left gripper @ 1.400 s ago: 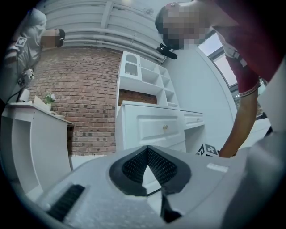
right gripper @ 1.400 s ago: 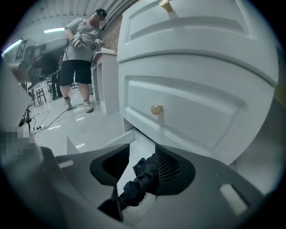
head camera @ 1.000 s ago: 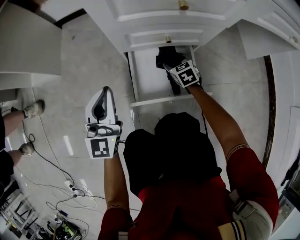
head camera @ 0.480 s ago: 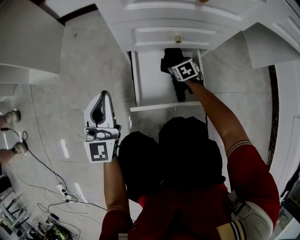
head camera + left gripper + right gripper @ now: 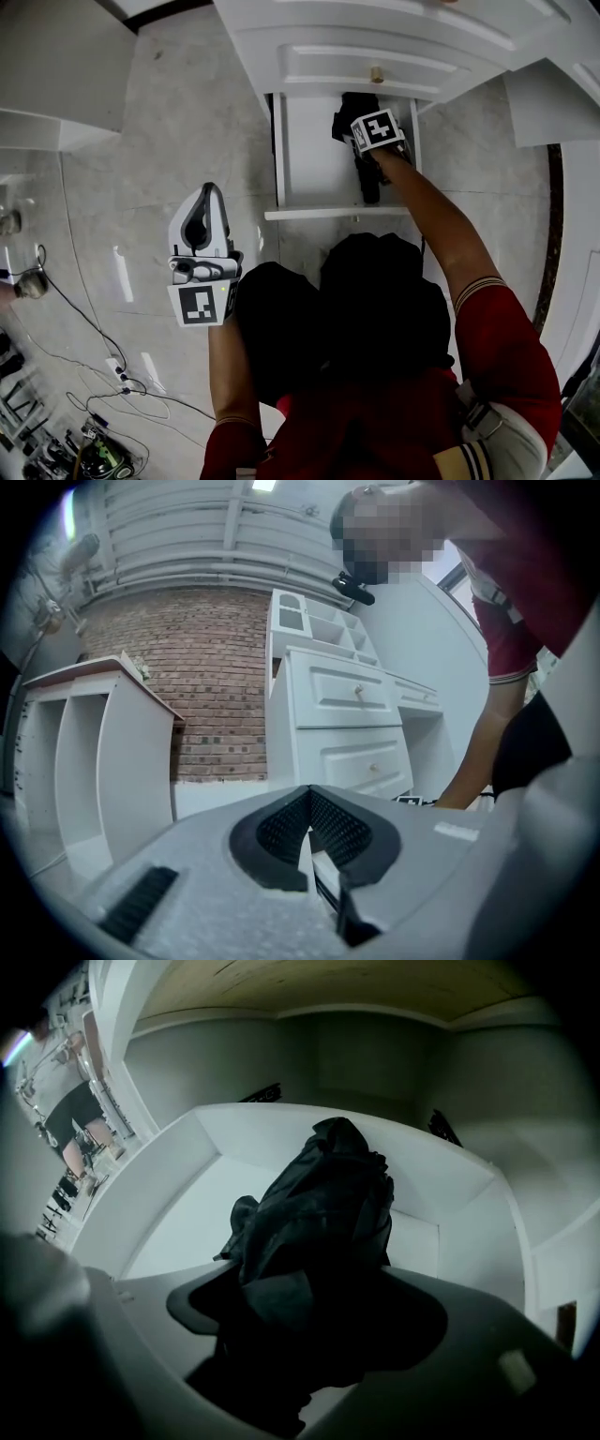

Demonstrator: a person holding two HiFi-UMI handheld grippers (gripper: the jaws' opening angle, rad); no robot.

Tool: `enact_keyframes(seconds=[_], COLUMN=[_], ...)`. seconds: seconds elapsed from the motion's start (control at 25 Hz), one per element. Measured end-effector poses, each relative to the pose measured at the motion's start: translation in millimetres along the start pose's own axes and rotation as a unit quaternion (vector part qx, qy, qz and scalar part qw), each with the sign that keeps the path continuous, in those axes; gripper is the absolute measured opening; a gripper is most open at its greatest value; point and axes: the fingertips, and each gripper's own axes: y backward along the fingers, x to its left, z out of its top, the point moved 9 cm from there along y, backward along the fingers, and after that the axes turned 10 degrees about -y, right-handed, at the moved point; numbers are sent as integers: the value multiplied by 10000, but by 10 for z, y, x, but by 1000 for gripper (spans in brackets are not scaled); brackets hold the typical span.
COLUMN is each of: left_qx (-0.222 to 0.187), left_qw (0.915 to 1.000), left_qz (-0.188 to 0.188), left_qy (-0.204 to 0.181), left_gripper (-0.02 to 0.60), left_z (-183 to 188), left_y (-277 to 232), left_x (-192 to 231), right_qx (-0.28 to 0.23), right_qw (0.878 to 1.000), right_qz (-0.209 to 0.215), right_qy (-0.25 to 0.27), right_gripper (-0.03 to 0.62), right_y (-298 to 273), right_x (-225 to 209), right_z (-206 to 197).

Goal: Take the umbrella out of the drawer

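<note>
Grey floor point(image 5: 178, 112) is all around. Black folded umbrella point(image 5: 368, 184) lies inside the pulled-out white drawer point(image 5: 309, 159). Right gripper point(image 5: 309, 1335) points down at it, jaws opening wide around it, likely to grab it. Left gripper point(image 5: 208, 192) hangs aside, closed and empty.

Three views, one drawer point(image 5: 314, 159)
Head view looked steeply down; right gripper view sat close inside it; left gripper view faced the dresser point(image 5: 342, 691).
</note>
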Motion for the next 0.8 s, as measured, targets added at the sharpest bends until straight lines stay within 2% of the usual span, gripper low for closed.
enact_keyframes(seconds=[0.24,0.32,0.44,0.6,0.8], left_qx=[9,17,27,-47,-101], left_qw=[10000,10000,10000,10000,9999], left_qz=[-21,-45,-40,-25,-34], left_qy=[30,34,55,81,90], left_gripper=[8,8,8,8,8], left_z=[20,21,7,23,67], left_y=[-17,-27,-22,-15,58], left_x=[-3,8,43,69,73], right_qx=[52,88,130,-268,-901], right_qw=[9997,9984,9901,9628,9217], right_qz=[51,94,399,339,605], right_qy=[246,557,1343,2666,3723], right_gripper=[347,327,310,300,293], right_y=[32,60,109,271,587], right_x=[4,61,304,575,908], right_z=[-2,8,-10,56,70])
